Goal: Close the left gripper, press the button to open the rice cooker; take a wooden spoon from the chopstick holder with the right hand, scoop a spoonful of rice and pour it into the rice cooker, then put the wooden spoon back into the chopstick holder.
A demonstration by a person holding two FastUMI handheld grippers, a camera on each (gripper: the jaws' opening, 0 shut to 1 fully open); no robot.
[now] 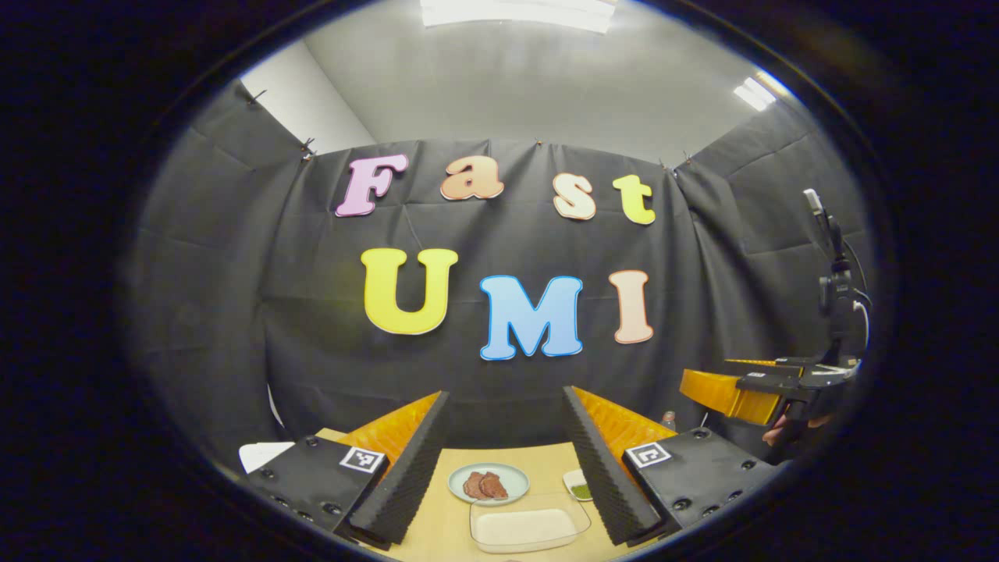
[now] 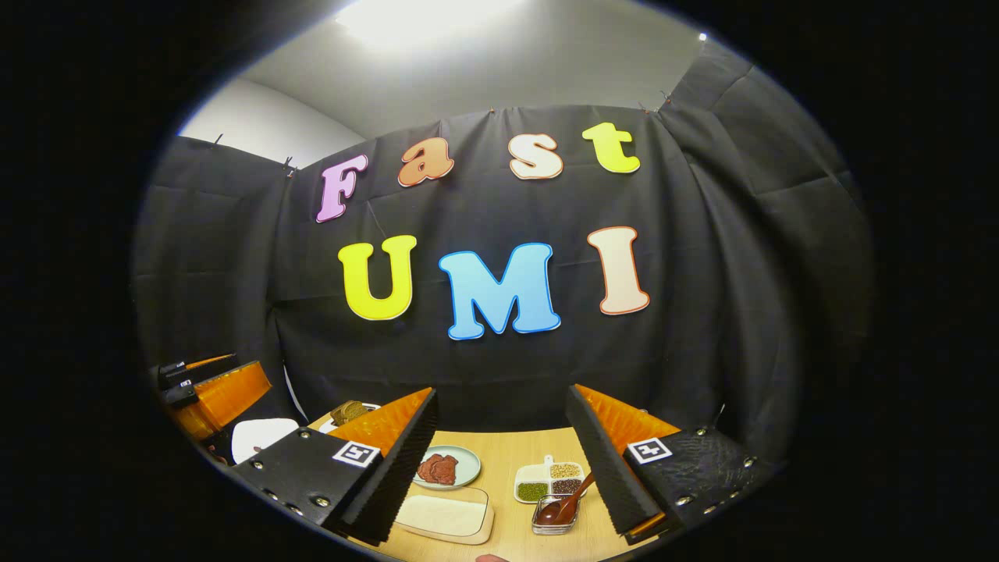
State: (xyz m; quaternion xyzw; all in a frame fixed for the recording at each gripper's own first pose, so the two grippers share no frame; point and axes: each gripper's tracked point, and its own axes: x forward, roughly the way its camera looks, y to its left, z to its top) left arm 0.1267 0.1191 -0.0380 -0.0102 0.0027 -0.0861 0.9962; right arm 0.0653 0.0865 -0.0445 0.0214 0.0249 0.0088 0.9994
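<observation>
Rice (image 2: 442,515): white, spread flat in a clear rectangular dish (image 2: 485,521) on the wooden table, just in front of a round plate; also seen in the left gripper view (image 1: 521,525).
Wooden spoon (image 2: 566,503): dark brown, bowl resting in a small clear square container (image 2: 546,524), handle slanting up to the right.

Bright ceiling lights glare overhead, both views sharp centrally, fisheye-warped and dim toward edges.

Both cameras ride high and level, facing the booth's back wall from well back — the table (image 1: 445,515) sits low at 6 o'clock. Both views share the round plate (image 1: 488,483) and clear rice tray (image 2: 445,517); each catches the other gripper at its edge — 3 o'clock (image 1: 730,394), 9 o'clock (image 2: 222,398).
</observation>
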